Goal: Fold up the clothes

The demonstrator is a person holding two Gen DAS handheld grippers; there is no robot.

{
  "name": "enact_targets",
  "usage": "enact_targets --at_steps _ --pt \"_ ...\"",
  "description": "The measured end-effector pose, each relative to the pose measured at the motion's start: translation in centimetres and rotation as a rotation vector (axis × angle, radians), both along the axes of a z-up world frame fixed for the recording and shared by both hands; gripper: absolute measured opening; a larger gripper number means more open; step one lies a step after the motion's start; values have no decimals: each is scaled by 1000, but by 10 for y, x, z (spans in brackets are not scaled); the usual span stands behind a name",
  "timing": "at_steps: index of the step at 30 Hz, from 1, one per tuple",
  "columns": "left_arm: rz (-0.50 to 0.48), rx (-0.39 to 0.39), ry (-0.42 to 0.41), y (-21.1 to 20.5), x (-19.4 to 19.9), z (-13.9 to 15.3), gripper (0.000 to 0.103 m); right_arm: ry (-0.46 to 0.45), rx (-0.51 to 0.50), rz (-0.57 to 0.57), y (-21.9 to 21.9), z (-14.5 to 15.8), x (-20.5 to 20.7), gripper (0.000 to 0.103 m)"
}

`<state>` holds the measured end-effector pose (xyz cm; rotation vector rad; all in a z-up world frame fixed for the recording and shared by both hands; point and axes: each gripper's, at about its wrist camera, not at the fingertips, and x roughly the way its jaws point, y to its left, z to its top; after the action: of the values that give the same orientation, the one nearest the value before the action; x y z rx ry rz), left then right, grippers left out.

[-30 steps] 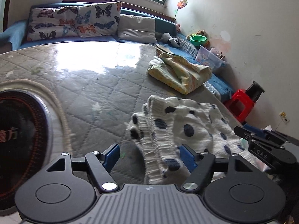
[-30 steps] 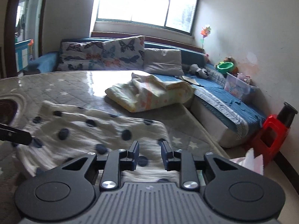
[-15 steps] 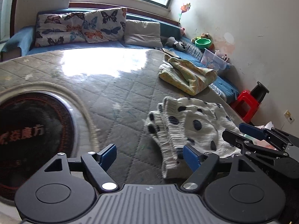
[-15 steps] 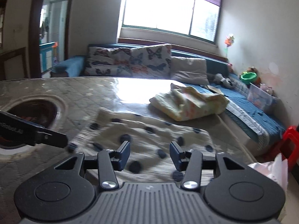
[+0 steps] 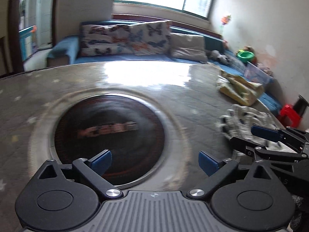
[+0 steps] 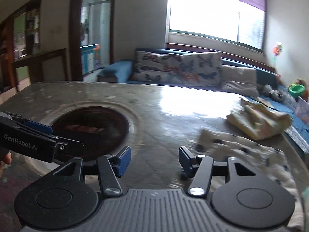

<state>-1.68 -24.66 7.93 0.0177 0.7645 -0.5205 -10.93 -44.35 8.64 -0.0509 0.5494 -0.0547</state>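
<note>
Both tools are swinging left off the polka-dot garment [image 6: 241, 154]; left tool [image 5: 155, 160] and right tool [image 6: 154, 159] are gaping, empty. Its unpinned folds risk springing loose on the slick worktop [image 6: 164, 116].

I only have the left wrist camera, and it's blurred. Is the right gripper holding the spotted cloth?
Observer: No. The right gripper is open, with nothing between its fingers.
Operator: Where's the cloth from there?
Observer: The spotted cloth lies on the table to that gripper's right and reaches in beside its right finger.
Operator: Anything behind my left gripper?
Observer: Only a bit of the hand behind it, at the left edge of the right wrist view.
</note>
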Motion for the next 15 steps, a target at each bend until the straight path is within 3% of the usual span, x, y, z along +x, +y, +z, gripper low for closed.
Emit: enact_targets --at_steps 8,15 --pt "141 36 19 61 9 -8 100 5 17 97 44 0 22 57" --pt "252 121 -15 104 12 -11 102 10 54 143 68 3 41 62"
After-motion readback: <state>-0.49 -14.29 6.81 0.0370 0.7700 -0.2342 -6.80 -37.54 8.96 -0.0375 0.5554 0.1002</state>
